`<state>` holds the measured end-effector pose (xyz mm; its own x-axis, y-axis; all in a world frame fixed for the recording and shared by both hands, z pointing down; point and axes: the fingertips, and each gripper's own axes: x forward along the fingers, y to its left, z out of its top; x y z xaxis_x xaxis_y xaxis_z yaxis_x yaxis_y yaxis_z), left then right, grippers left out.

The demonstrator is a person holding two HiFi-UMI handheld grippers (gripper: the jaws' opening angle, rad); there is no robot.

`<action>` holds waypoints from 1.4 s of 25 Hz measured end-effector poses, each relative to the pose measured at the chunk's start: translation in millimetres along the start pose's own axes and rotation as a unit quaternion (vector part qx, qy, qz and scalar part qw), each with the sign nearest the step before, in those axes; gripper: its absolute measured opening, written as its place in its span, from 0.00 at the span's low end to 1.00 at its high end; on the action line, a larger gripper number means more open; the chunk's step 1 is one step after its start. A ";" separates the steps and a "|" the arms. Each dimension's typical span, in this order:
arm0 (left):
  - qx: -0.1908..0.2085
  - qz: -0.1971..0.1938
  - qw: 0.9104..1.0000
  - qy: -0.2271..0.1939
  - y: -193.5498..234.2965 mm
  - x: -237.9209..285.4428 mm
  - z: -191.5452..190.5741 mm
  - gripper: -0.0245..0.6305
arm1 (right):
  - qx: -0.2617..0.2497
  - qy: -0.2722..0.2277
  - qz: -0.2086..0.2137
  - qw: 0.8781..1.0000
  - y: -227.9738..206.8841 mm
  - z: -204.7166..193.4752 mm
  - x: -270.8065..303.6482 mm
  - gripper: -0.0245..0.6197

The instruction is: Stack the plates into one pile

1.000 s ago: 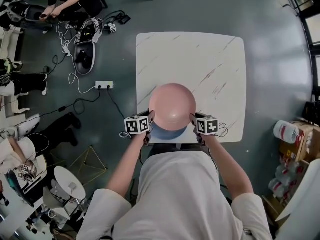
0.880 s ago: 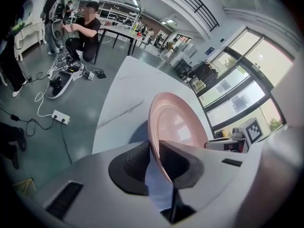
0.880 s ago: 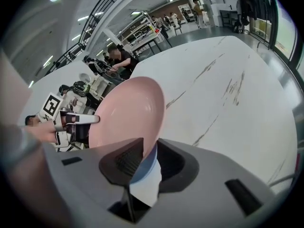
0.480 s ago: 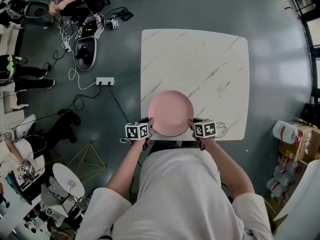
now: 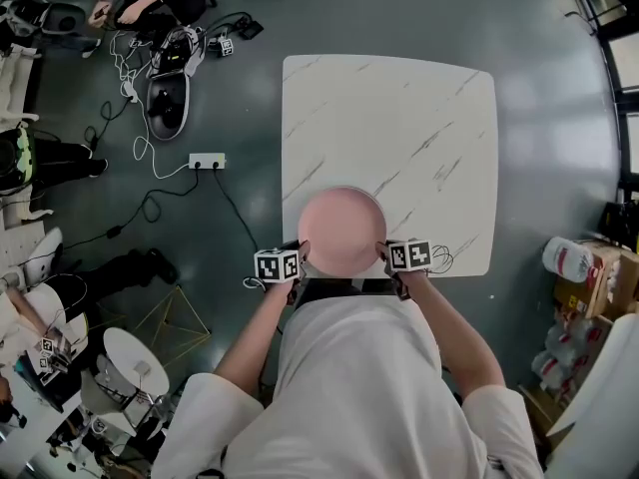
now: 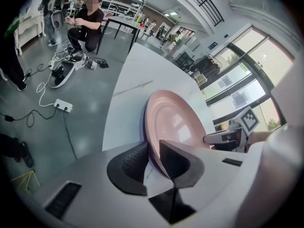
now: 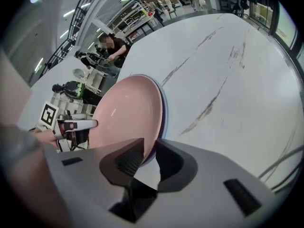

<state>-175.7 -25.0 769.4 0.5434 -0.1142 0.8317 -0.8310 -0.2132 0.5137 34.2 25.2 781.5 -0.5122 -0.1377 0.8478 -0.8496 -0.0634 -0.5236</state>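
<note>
Your left tool [image 6: 152, 161] and right tool [image 7: 148, 159] pinch the pink plate [image 5: 341, 230] over the blue plate [image 7: 164, 113]. Seat it level, then release.

Worktop [image 5: 419, 118]: white, square with rounded corners, grey veining, standing on a grey floor [image 5: 539, 28]. Pink plate [image 5: 341, 230] sits at its near edge, with the darker rim of a second plate [image 7: 164, 110] just beneath. A thin dark cable loop [image 5: 444, 260] lies by the near right corner.
</note>
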 end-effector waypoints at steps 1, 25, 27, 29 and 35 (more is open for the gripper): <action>0.000 0.000 1.000 -0.002 0.8 0.3 -1.4 0.15 | 0.014 -0.002 0.003 1.000 -0.6 -0.2 0.7 0.18; 0.081 -0.001 0.996 -0.041 -6.0 -25.5 3.7 0.23 | 0.018 -0.105 -0.033 0.994 -9.7 0.2 -48.4 0.25; 0.093 0.000 0.994 -0.053 -8.1 -32.6 6.9 0.23 | 0.025 -0.134 -0.040 0.990 -13.9 1.2 -59.6 0.25; 0.109 0.001 0.992 -0.068 -12.8 -40.4 10.8 0.18 | 0.026 -0.163 -0.037 0.986 -16.0 4.0 -72.5 0.25; 0.119 -0.001 0.987 -0.104 -29.2 -60.9 13.9 0.10 | 0.003 -0.199 -0.029 0.980 -21.9 2.6 -106.4 0.15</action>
<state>-182.9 -25.3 700.8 0.5789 -0.3045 0.7564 -0.7915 -0.4326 0.4317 107.7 38.6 702.5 -0.3729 -0.5073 0.7769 -0.8743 -0.0885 -0.4773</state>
